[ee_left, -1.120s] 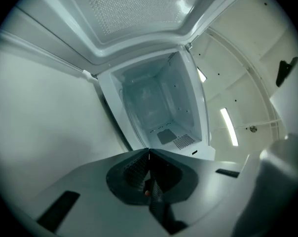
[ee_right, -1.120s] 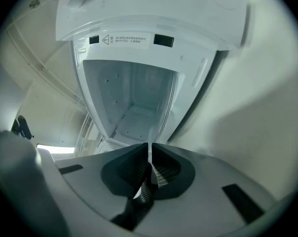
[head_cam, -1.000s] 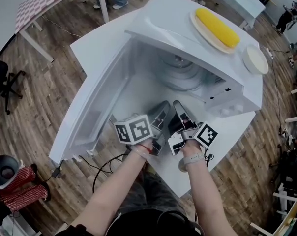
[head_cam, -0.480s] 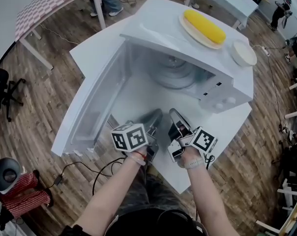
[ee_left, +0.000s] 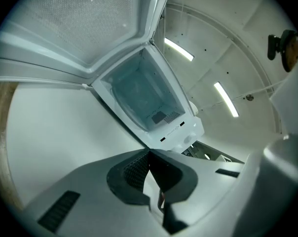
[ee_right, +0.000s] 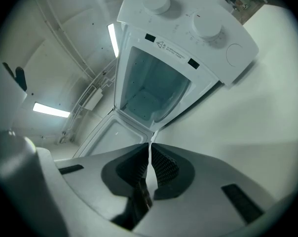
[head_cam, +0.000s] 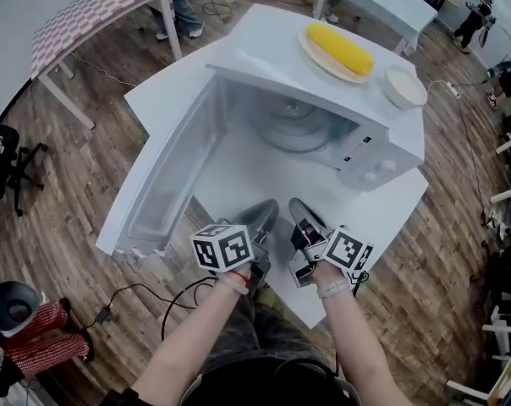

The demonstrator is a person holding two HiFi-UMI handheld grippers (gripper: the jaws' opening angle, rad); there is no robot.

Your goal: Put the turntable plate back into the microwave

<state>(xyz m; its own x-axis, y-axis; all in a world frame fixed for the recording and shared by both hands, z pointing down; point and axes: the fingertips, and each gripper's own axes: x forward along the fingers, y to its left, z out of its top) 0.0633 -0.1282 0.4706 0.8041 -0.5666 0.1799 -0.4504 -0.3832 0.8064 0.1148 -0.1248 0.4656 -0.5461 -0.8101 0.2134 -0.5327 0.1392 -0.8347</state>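
In place: turntable plate [head_cam: 293,132] already inside the open microwave [head_cam: 382,155], apparently flat on the cavity floor, upper middle of the head view. Door [head_cam: 158,189] swung wide to the left. Jaws of the left hand-held gripper [head_cam: 264,211] closed pad to pad, nothing between. Jaws of the right hand-held gripper [head_cam: 295,205] likewise, only a hairline slit between the pads, empty. Both low in the frame, over the tabletop [head_cam: 365,227] in front of the cavity, well apart from the turntable plate. Task judged essentially done, bar the door. Risks from here:
- Plate possibly off its centre hub, seating not checkable from these views, hence wobble or rattle on first rotation.
- Door open and jutting past the left edge of the tabletop, so a knock from the left arm or a hard swing shut likely to jolt the whole unit.
- On any such jolt, the corn [head_cam: 338,49] on its plate and the small white dish [head_cam: 403,87] on top of the microwave liable to slide, the dish lying close to the right-hand edge.

Against the earlier frames: both hand-held grippers drawn back toward the bottom of the frame, with a wider gap to the cavity mouth. Turntable plate in the same spot in the cavity, door at the same angle, corn and dish unmoved.
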